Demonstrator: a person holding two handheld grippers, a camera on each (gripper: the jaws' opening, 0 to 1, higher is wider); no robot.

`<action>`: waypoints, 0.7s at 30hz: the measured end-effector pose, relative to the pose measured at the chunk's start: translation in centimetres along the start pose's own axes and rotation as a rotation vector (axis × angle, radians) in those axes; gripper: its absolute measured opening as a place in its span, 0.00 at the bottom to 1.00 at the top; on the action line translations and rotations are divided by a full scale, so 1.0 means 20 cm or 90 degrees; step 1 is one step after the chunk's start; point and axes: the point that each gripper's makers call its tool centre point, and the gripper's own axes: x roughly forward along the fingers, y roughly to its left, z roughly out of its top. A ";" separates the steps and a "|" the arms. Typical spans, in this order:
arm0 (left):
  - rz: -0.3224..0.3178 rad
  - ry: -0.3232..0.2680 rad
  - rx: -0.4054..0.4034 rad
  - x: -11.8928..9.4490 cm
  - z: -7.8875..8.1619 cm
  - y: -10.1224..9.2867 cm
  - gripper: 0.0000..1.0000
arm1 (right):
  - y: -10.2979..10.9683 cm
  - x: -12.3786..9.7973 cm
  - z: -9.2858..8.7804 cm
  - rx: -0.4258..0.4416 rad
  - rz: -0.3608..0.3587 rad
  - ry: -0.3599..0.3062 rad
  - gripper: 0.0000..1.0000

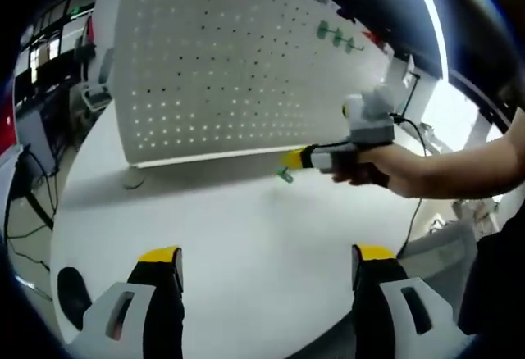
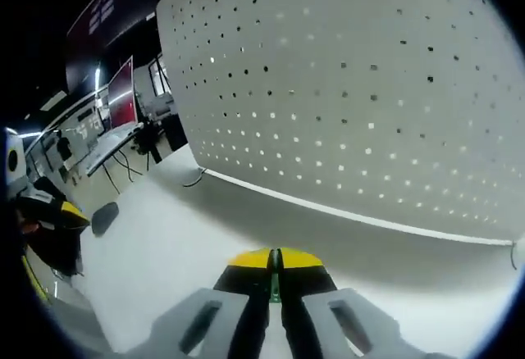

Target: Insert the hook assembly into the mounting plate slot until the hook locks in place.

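Note:
A white perforated mounting board (image 1: 221, 72) stands upright on the white table (image 1: 246, 228). Green hooks (image 1: 336, 38) hang near its upper right. In the left gripper view a hand holds my right gripper (image 1: 294, 160) just in front of the board's lower edge, with a small green hook (image 1: 285, 175) at its yellow tips. My left gripper (image 1: 267, 256) is open, its jaws wide apart over bare table. In the right gripper view the board (image 2: 369, 88) fills the upper right. There my right gripper (image 2: 275, 261) is shut, with a green sliver of the hook (image 2: 276, 295) between the jaws.
A black round object (image 1: 70, 289) lies on the table's left side, also seen in the right gripper view (image 2: 104, 215). The board's foot (image 1: 131, 180) rests at its lower left corner. Desks and monitors (image 2: 123, 97) stand beyond the table. A cable (image 1: 414, 203) trails off the right edge.

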 end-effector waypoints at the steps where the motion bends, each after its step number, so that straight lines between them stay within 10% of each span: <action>1: 0.000 -0.002 0.003 0.00 0.01 0.00 0.86 | 0.02 -0.01 0.03 -0.006 0.005 -0.011 0.00; 9: -0.003 -0.032 -0.027 -0.03 0.11 -0.01 0.86 | 0.20 -0.21 0.29 0.028 0.079 -0.128 0.00; 21: -0.044 -0.089 -0.106 -0.01 0.29 -0.09 0.72 | 0.50 -0.48 0.40 0.068 0.174 -0.219 0.00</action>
